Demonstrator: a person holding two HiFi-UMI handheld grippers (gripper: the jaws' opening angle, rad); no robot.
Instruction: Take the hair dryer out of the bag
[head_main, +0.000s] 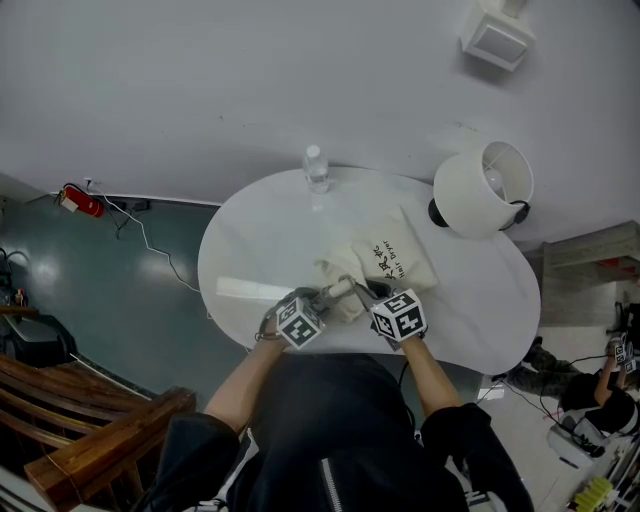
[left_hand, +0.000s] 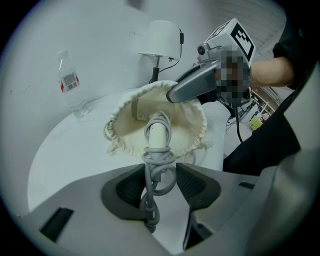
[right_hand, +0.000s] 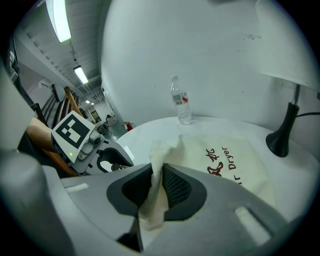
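The left gripper (left_hand: 160, 181) was clenched on the grey coiled cord (left_hand: 156, 200) of the hair dryer (left_hand: 158, 136), whose white handle stuck out of the bag's (left_hand: 125, 127) open mouth on the bench (head_main: 250, 250). The right gripper (right_hand: 159, 187) pinched the bag's cloth rim.

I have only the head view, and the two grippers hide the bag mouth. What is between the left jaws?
Observer: The left gripper view shows the left gripper closed on the grey coiled cord of the dryer.
Operator: Is it out yet?
Observer: Not fully. Only its white handle shows at the mouth of the bag.
Operator: And the other gripper?
Observer: Its own view shows the right gripper pinching a fold of the bag cloth.
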